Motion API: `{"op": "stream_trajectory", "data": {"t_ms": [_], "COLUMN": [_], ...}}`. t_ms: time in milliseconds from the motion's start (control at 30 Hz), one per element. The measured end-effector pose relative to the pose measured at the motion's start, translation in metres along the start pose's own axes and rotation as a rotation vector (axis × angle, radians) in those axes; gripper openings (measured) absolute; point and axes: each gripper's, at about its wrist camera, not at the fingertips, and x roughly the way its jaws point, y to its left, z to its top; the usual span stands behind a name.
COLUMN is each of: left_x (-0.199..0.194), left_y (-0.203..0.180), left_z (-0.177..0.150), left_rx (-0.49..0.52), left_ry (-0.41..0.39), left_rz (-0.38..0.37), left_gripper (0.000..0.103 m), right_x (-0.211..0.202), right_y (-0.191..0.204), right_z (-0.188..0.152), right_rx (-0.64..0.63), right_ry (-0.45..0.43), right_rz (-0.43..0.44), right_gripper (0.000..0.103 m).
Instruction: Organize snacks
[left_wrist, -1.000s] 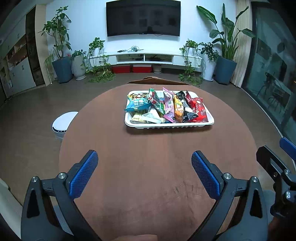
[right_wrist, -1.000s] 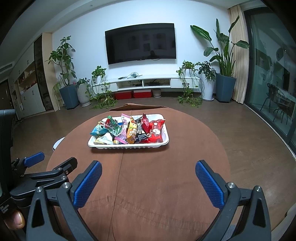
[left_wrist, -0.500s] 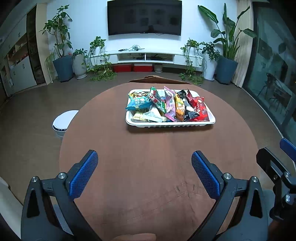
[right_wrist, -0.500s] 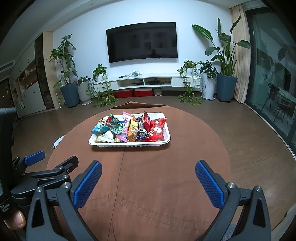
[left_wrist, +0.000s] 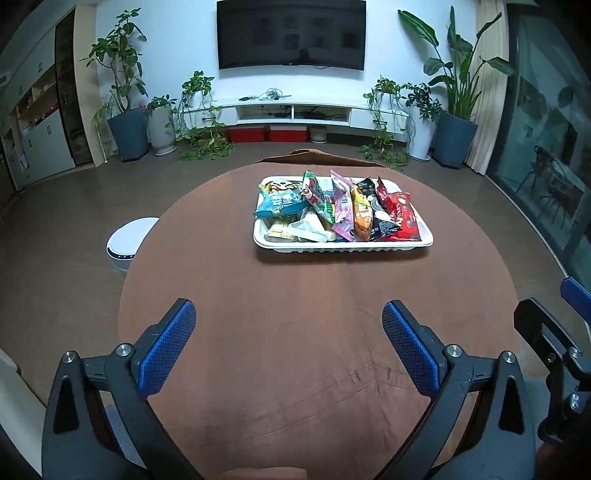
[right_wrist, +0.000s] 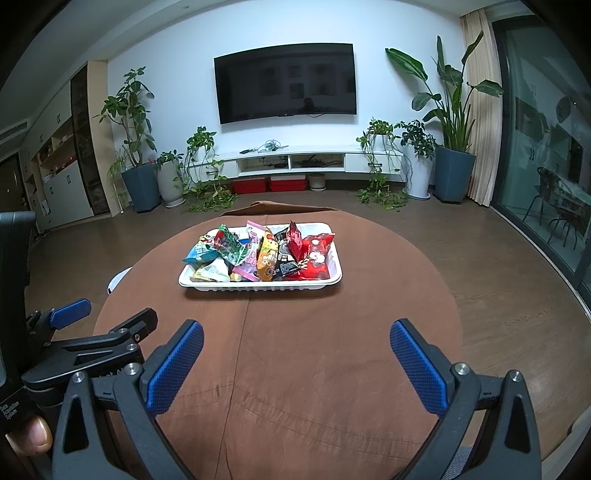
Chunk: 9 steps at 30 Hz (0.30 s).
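Filling the white rectangular plastic tray (left_wrist: 343, 249), colourful snack packets (left_wrist: 334, 210) appear sorted; both hand-held grippers, left (left_wrist: 289, 345) and right (right_wrist: 295, 363), gape empty.

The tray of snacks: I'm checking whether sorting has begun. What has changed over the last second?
Very little. Both views tilted down slightly, so the tray sits a bit lower in frame. Nothing was taken hold of or let go: the left gripper and right gripper stayed open and empty above the table, and the snacks lie in the tray as before.
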Motion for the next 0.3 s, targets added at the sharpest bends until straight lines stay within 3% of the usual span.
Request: {"op": "stream_trajectory", "data": {"t_ms": [300], "left_x": [-0.0003], "left_y": [-0.0018], "left_z": [-0.0004], "left_rx": [0.009], "left_ry": [-0.027], "left_rz": [0.028], "left_gripper": [0.102], "right_x": [-0.0024], "right_y": [-0.0028], "right_z": [0.0005], "right_rx": [0.005], "right_ry": [0.01], "right_rz": [0.005], "right_gripper": [0.103]}}
